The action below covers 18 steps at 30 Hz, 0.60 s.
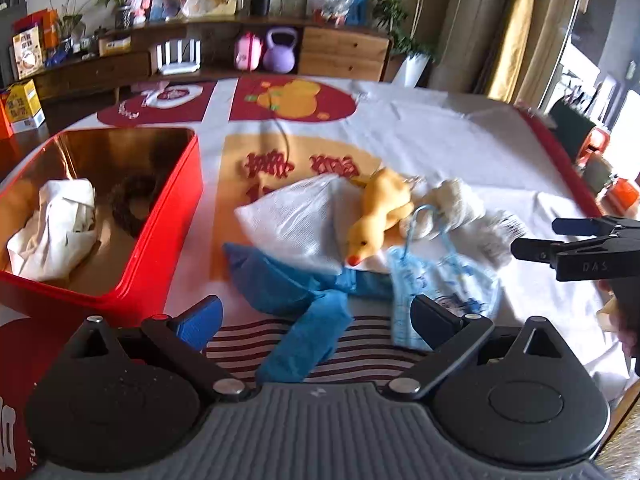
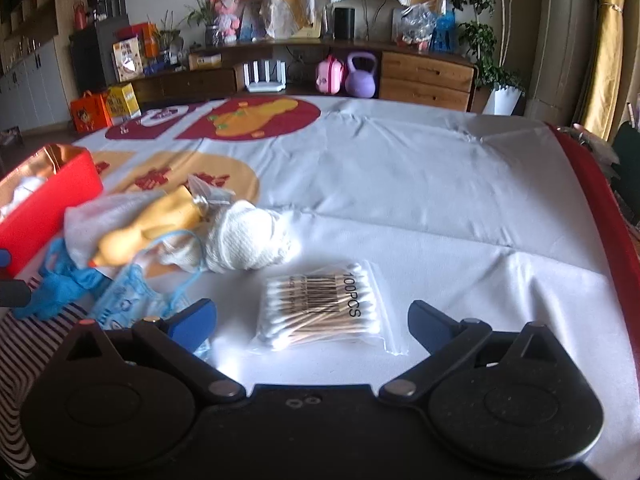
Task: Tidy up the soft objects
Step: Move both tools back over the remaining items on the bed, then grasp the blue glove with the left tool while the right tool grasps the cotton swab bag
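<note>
A red tin (image 1: 176,216) at the left holds a white cloth (image 1: 56,228) and a dark ring-shaped scrunchie (image 1: 128,204). Beside it on the tablecloth lies a pile: a white mesh bag (image 1: 296,224), a yellow plush duck (image 1: 380,212), crumpled blue cloth (image 1: 296,292), a light-blue mask (image 1: 432,280) and rolled white cloth (image 1: 460,200). My left gripper (image 1: 316,316) is open above the blue cloth, holding nothing. My right gripper (image 2: 312,320) is open over a bag of cotton swabs (image 2: 320,308), its pads apart from the bag. The right gripper (image 1: 576,248) also shows at the right edge of the left wrist view.
A white tablecloth (image 2: 420,184) with red and yellow prints covers the table, red-edged at the right. A striped cloth (image 1: 248,344) lies under the pile's near side. Behind the table stand a low wooden cabinet (image 2: 424,76), a purple kettlebell (image 2: 360,76) and plants.
</note>
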Tool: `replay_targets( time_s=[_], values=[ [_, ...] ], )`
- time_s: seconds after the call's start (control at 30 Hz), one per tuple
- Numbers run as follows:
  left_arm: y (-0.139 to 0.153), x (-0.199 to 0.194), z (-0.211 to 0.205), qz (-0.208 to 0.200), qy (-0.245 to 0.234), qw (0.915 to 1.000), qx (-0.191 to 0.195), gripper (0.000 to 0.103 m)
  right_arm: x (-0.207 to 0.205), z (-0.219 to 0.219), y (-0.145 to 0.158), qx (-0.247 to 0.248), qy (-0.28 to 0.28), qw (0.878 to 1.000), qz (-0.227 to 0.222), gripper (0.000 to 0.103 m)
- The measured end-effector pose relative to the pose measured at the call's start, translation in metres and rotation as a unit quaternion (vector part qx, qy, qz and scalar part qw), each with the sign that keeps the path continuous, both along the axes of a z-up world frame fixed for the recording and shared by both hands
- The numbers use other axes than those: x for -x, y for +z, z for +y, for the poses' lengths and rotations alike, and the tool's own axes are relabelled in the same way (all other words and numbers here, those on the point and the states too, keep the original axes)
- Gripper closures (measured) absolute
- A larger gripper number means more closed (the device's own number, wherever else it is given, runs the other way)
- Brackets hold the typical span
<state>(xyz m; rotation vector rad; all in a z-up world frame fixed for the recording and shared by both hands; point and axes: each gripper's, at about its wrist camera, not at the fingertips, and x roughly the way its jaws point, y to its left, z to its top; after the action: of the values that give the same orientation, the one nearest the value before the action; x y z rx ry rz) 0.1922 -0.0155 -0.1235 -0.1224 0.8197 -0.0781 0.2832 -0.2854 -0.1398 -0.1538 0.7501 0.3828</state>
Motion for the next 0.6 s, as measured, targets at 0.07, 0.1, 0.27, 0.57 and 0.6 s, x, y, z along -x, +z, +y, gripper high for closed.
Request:
replay_targets(
  time_s=[0.07,0.1,0.27,0.57,0.6],
  values=[
    [-0.006,-0.006,-0.002,0.004,-0.003,0.9999,-0.011,0.002,-0.004,0.001,-0.004,0.005,0.002,1.000,0.002,0.001],
    [-0.009,-0.008,-0.004,0.005,-0.006,0.9998,-0.019,0.002,-0.006,0.002,-0.005,0.006,0.005,1.000,0.003,0.001],
    [-0.020,-0.018,-0.010,0.008,-0.015,0.9993,-0.034,0.002,-0.017,0.005,-0.011,0.020,0.003,1.000,0.004,0.001],
    [-0.032,-0.029,-0.012,0.005,-0.007,0.9982,-0.060,0.002,-0.024,0.007,-0.020,0.030,-0.003,0.999,0.015,0.007],
    [-0.032,-0.030,-0.013,0.004,-0.006,0.9980,-0.062,0.003,-0.024,0.007,-0.020,0.030,-0.004,0.999,0.017,0.009]
  ],
)
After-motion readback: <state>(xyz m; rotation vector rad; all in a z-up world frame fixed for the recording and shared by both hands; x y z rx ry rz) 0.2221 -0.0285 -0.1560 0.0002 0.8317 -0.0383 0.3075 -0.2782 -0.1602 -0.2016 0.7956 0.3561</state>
